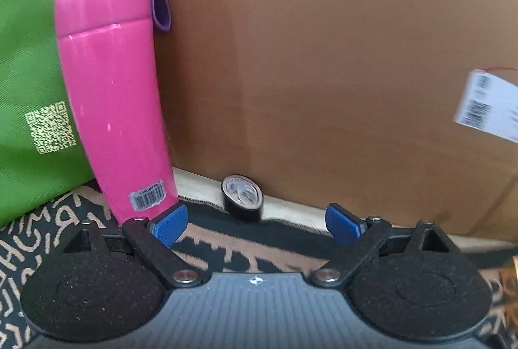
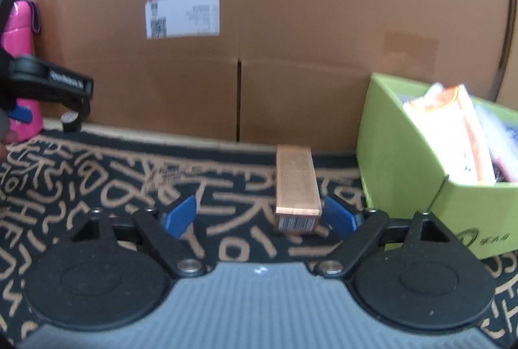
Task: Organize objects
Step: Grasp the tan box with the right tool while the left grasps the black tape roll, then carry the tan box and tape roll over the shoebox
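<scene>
A tall pink bottle (image 1: pixel 110 83) with a purple strap stands on the patterned rug (image 1: pixel 226 248), just outside my left gripper's left finger (image 1: pixel 170 224). The left gripper (image 1: pixel 255 219) is open, and nothing is between its pads. A small black tape roll (image 1: pixel 242 196) lies ahead of it against the cardboard. In the right wrist view, a copper-coloured box (image 2: pixel 296 183) lies lengthwise on the rug between the fingers of my open right gripper (image 2: pixel 260 213), close to the right pad (image 2: pixel 340 219) and well apart from the left one. The pink bottle (image 2: pixel 17 28) shows at the far left there.
A big cardboard box (image 2: pixel 291 25) with a white label walls off the back. A green bag (image 1: pixel 29 57) leans behind the bottle. A light green open box (image 2: pixel 404 154) holding several packets stands right of the copper box. A pale floor strip runs along the rug's far edge.
</scene>
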`<state>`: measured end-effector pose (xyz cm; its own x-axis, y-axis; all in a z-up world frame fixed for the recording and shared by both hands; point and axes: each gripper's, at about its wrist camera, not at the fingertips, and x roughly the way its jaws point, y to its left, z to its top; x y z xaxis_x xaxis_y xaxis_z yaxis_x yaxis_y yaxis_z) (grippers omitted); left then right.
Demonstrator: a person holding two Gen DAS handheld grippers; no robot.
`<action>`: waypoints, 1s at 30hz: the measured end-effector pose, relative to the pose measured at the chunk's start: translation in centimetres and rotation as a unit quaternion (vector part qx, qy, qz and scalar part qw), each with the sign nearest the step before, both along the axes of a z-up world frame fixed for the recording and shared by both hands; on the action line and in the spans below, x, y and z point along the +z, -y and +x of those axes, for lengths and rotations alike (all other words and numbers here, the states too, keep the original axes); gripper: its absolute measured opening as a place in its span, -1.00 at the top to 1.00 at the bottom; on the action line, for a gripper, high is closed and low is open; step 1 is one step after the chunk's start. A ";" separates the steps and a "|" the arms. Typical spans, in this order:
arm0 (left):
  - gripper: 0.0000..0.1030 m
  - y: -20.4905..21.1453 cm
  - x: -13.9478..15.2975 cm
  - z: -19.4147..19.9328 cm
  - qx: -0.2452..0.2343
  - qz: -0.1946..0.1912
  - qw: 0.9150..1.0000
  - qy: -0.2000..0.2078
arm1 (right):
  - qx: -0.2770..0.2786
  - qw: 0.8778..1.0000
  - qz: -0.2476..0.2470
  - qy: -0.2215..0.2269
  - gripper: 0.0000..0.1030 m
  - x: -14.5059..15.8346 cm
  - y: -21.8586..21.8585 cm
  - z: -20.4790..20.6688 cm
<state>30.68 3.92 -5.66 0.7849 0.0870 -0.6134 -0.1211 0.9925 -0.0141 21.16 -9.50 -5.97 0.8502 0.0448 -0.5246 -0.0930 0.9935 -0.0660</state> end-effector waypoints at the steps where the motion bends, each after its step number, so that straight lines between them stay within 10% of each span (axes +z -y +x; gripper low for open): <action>1: -0.85 -0.1 -0.2 0.6 0.001 -0.004 1.000 -0.005 | -0.005 1.000 -0.004 0.004 -0.68 0.1 -0.2 0.3; 9: -0.56 -1.3 -2.1 3.9 0.009 -0.017 0.999 -0.050 | -0.035 0.998 0.015 -0.055 -0.61 -0.8 0.0 3.7; 13: 0.37 -0.8 -2.0 3.3 -0.022 0.012 0.999 -0.036 | -0.034 0.995 0.076 -0.048 0.41 -0.8 1.8 3.4; 24: 0.37 -0.7 2.2 -4.3 -0.104 -0.007 0.995 0.003 | 0.053 0.995 0.077 -0.030 0.42 1.0 2.0 -0.1; 30: 0.37 2.7 3.6 -15.2 -0.248 0.009 0.969 0.012 | 0.097 0.992 0.072 -0.027 0.42 2.6 3.7 -5.9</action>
<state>15.52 1.25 -2.02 0.7463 -0.2942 -0.5970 0.3709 0.9287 0.0061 15.30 -13.21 -3.36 0.7889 0.2823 -0.5459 -0.2829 0.9554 0.0851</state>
